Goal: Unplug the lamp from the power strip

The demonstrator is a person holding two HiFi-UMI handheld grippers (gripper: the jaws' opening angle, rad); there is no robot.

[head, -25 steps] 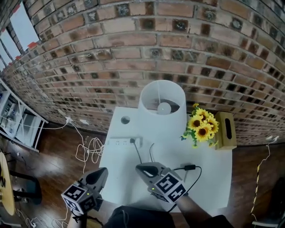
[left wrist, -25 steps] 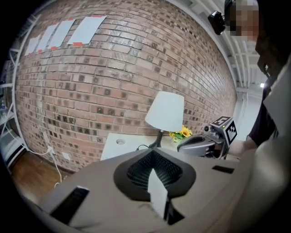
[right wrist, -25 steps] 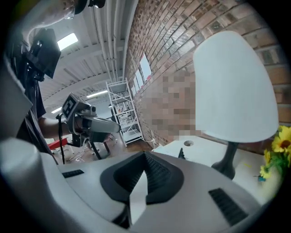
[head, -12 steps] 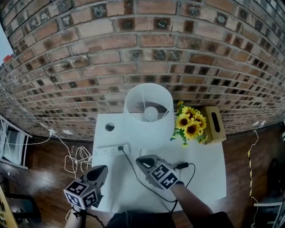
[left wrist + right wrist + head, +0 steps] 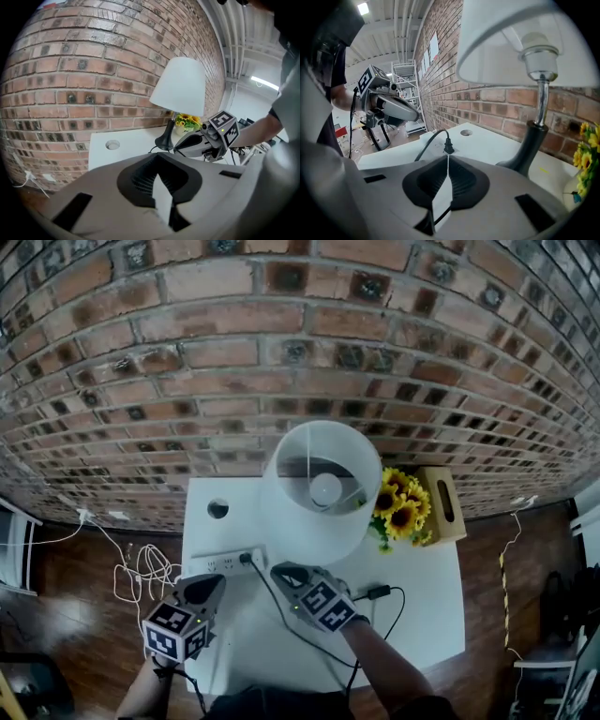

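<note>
The lamp (image 5: 319,488) with its white shade stands at the back of the white table (image 5: 427,615). Its black plug (image 5: 246,558) sits in the white power strip (image 5: 220,562), and the cord (image 5: 281,615) trails toward the front. My right gripper (image 5: 278,570) hovers just right of the plug; in the right gripper view the plug (image 5: 449,149) lies straight beyond the jaw tips (image 5: 448,157). Those jaws have just been opening slightly, the tips still look together, nothing between them. My left gripper (image 5: 214,579) hangs shut just in front of the strip.
Sunflowers (image 5: 398,507) and a wooden tissue box (image 5: 441,505) stand right of the lamp. A round hole (image 5: 217,509) is in the table's back left. An inline switch (image 5: 378,593) lies on the cord at the right. White cables (image 5: 141,568) coil on the floor, left.
Both grippers have moved forward and down toward the power strip. The right gripper's tips now sit close beside the plug; the left has come up to the strip's front edge.
</note>
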